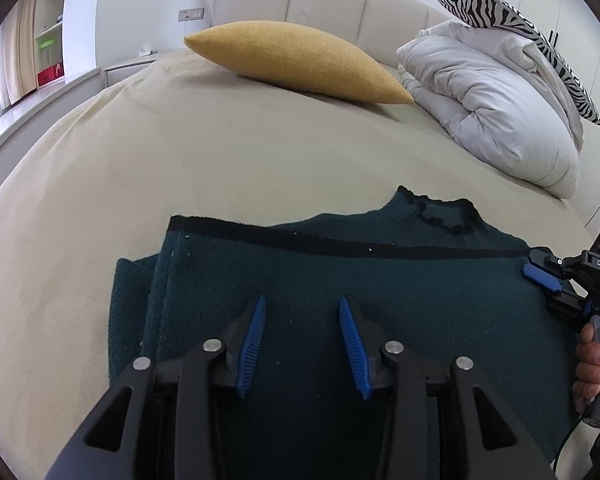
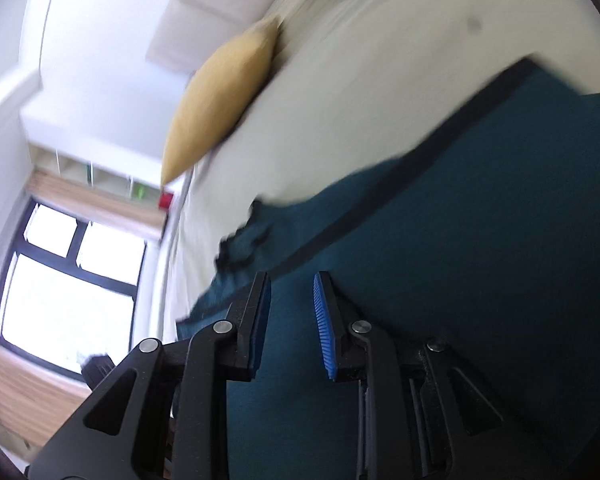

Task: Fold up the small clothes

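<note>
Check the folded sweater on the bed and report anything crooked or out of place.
The dark green sweater is folded in half on the bed, but not squarely: at its left side a lower layer sticks out past the top layer's edge. The collar pokes beyond the black-trimmed hem. Nothing looks damaged.

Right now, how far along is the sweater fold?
Done: the green sweater lies on the bed with its hem folded up near the collar. In hand: nothing; left gripper and right gripper are open above it. Left: any remaining folds.
</note>
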`<state>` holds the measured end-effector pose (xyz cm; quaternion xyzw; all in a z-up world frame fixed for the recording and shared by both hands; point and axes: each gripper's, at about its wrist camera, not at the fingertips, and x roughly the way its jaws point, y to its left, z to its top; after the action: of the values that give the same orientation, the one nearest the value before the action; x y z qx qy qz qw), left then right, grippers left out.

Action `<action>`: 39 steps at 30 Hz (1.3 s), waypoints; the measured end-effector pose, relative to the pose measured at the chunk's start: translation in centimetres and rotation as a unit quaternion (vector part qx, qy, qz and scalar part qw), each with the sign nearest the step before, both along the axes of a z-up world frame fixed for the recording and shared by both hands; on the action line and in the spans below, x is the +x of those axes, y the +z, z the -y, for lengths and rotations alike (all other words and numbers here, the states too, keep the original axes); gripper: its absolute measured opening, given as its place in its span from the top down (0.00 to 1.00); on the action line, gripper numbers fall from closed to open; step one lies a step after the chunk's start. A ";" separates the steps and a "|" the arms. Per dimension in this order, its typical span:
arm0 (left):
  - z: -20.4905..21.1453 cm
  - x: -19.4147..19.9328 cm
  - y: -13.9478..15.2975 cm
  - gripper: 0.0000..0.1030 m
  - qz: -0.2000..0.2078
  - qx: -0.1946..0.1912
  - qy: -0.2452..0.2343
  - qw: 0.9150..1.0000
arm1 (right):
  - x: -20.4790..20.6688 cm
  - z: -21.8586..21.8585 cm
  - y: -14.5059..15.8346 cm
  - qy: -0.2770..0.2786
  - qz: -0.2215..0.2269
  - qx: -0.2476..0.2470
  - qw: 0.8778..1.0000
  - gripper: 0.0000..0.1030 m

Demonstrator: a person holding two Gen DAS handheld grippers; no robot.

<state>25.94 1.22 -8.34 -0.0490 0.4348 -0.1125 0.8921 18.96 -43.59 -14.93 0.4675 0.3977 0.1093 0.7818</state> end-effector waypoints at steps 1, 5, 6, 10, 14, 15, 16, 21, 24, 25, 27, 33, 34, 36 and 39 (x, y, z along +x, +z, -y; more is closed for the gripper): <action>-0.1 0.1 0.0 0.59 0.001 -0.004 -0.001 1.000 | -0.6 1.6 -0.3 -0.019 0.003 0.015 1.000 0.88; -0.8 0.4 -0.1 0.59 -0.004 -0.035 0.000 0.999 | -3.8 6.7 0.3 -0.098 0.004 -0.013 0.995 0.89; -0.9 0.2 0.1 0.59 -0.004 -0.036 0.003 0.999 | -4.8 7.7 0.6 -0.117 -0.001 -0.018 0.993 0.89; -1.1 -2.2 1.8 0.61 -0.011 -0.025 0.029 0.999 | -8.8 9.2 2.9 -0.154 -0.016 -0.060 0.986 0.80; 0.3 -7.5 3.8 0.58 -0.002 -0.055 -0.011 0.998 | -12.1 4.8 5.7 -0.078 0.032 -0.039 0.996 0.80; 0.7 -8.7 4.0 0.58 -0.006 -0.061 -0.020 0.998 | -12.4 2.5 6.0 -0.038 0.044 -0.029 0.998 0.80; 0.9 -9.8 4.0 0.58 -0.010 -0.068 -0.025 0.997 | -12.2 -0.3 6.2 -0.001 0.050 -0.021 0.999 0.79; -1.4 -11.0 1.0 0.59 -0.049 -0.043 0.014 0.998 | -11.5 -10.0 2.7 0.133 0.015 0.008 0.991 0.79; -3.1 -11.1 0.2 0.77 -0.059 -0.050 0.016 0.997 | -11.6 -10.2 -0.3 0.127 -0.014 0.009 0.992 0.85; -3.2 -11.2 0.3 0.77 -0.060 -0.047 0.017 0.997 | -12.0 -9.5 -0.6 0.115 -0.007 0.022 0.993 0.85; -3.6 -11.4 0.4 0.77 -0.060 -0.050 0.020 0.997 | -12.7 -7.0 -0.8 0.066 -0.006 0.041 0.997 0.85; -3.3 -11.8 0.2 0.77 -0.052 -0.043 0.020 0.998 | -15.0 0.6 0.2 -0.055 -0.013 0.004 0.998 0.83; -3.4 -11.8 0.2 0.77 -0.052 -0.045 0.019 0.997 | -15.8 1.5 0.6 -0.071 -0.014 -0.001 0.997 0.82; -3.8 -11.8 0.1 0.77 -0.054 -0.054 0.019 0.997 | -16.7 4.1 1.2 -0.109 -0.016 -0.014 0.994 0.82; -4.5 -12.4 0.2 0.77 -0.056 -0.062 0.018 0.996 | -18.7 6.5 2.3 -0.160 -0.017 -0.034 0.986 0.80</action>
<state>13.57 5.71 -8.17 -0.1185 0.4752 -0.1201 0.8635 0.29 -50.06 -12.61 0.5000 0.3347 -0.0392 0.7977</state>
